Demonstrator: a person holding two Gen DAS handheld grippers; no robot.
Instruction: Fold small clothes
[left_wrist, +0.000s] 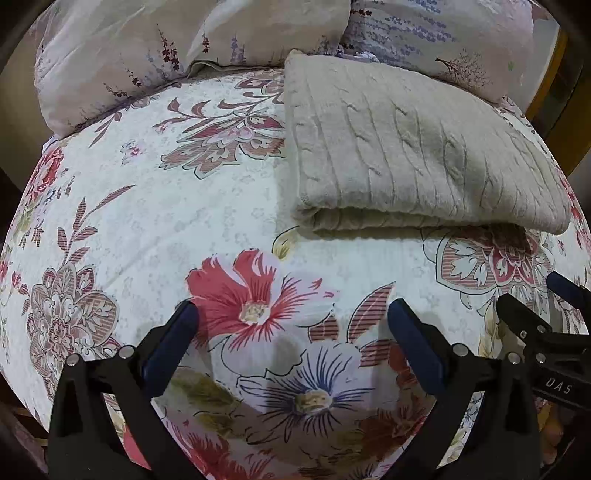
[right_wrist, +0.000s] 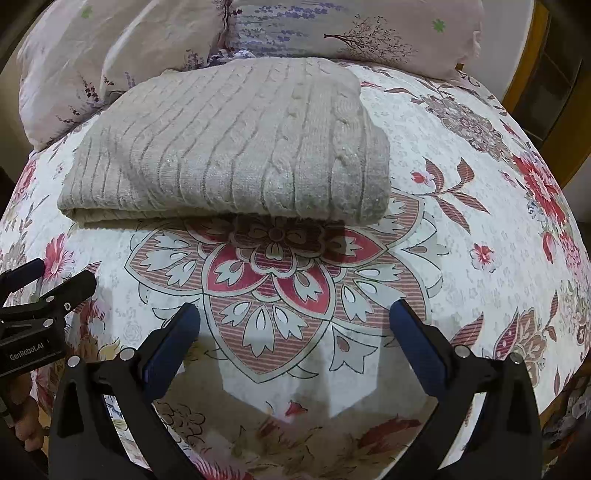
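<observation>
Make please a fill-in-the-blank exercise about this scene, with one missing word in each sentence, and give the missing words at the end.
1. The beige cable-knit sweater lies ____ on the floral bedspread.
2. The left gripper and the right gripper are both ____ and hold nothing.
3. Behind the sweater, at the head of the bed, lie the ____ with a lavender print.
4. In the left wrist view, the sweater lies on the ____ side of the picture.

Missing words: folded; open; pillows; right
</observation>
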